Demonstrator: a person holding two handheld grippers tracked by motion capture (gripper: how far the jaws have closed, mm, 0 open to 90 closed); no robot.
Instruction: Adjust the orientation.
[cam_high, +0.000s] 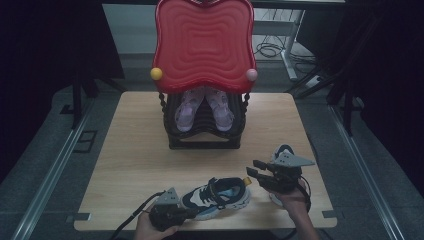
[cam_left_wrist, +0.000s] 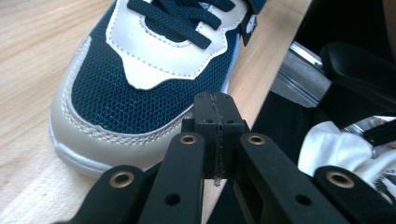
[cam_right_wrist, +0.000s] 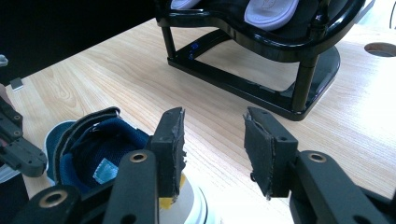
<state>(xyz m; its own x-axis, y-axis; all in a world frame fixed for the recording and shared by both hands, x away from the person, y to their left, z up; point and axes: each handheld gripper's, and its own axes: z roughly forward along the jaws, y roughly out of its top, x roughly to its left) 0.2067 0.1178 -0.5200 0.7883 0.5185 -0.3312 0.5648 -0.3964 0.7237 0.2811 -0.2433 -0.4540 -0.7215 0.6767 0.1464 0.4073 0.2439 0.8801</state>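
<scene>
A navy and white sneaker (cam_high: 217, 196) (cam_left_wrist: 154, 65) lies on its sole near the table's front edge, toe to the left. My left gripper (cam_high: 192, 214) (cam_left_wrist: 217, 109) is shut with nothing between its jaws, its tip right by the sneaker's toe. My right gripper (cam_high: 253, 168) (cam_right_wrist: 215, 140) stands open just right of the heel, holding nothing. The sneaker's heel opening (cam_right_wrist: 93, 154) shows at the lower left of the right gripper view. A second light shoe (cam_high: 283, 149) lies mostly hidden under my right gripper and hand.
A black shoe rack (cam_high: 205, 142) (cam_right_wrist: 261, 42) with a red wavy top (cam_high: 202, 45) stands at the table's back middle. A pair of pink sandals (cam_high: 186, 112) (cam_right_wrist: 271, 7) rests in it. Bare wood (cam_high: 135, 165) lies between rack and sneaker.
</scene>
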